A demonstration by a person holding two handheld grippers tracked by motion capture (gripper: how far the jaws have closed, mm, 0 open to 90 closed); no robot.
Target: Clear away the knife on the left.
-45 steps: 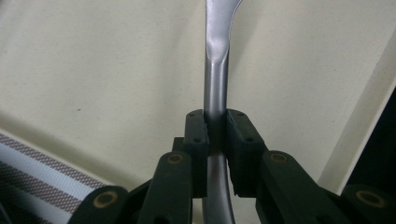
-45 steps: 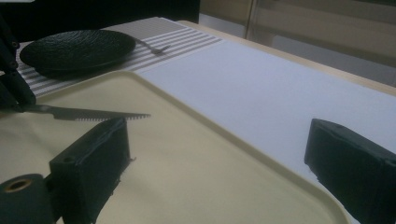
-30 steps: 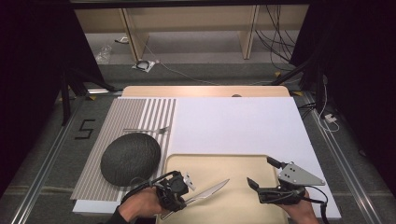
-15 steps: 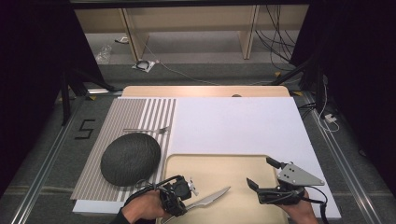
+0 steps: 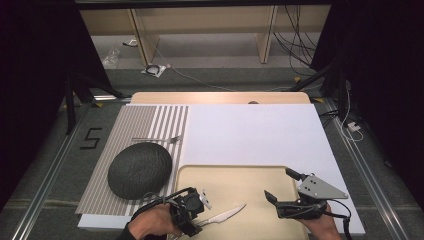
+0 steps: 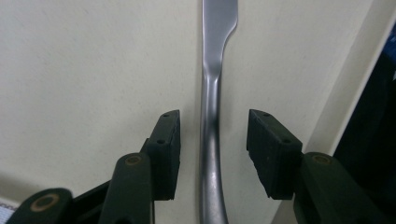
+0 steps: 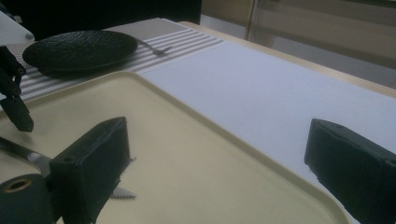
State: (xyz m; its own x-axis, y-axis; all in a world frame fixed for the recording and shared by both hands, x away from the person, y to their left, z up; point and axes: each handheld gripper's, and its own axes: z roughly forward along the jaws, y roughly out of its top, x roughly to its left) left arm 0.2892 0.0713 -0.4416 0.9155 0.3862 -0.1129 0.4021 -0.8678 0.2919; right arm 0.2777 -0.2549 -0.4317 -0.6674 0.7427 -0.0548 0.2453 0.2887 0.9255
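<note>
A silver knife (image 5: 226,215) lies flat on the cream tray (image 5: 235,187), blade pointing right. My left gripper (image 5: 201,214) sits at the tray's near left. Its jaws have just been opening, and the knife handle (image 6: 210,140) runs between the pads with a gap on each side. In the left gripper view my left gripper (image 6: 215,122) is open around that handle. My right gripper (image 5: 278,184) hovers open over the tray's right part with nothing between its jaws. In the right gripper view my right gripper (image 7: 219,140) faces the knife's serrated tip (image 7: 120,192).
A dark textured plate (image 5: 140,169) rests on the striped placemat (image 5: 150,120), with a fork (image 5: 159,139) just behind it. A white mat (image 5: 255,132) covers the table behind the tray. The tray's raised rim (image 7: 205,123) runs across the right gripper view.
The left jaws went from shut on the knife handle to open. The knife sank from a raised tilt onto the tray. The right gripper stayed where it was.
</note>
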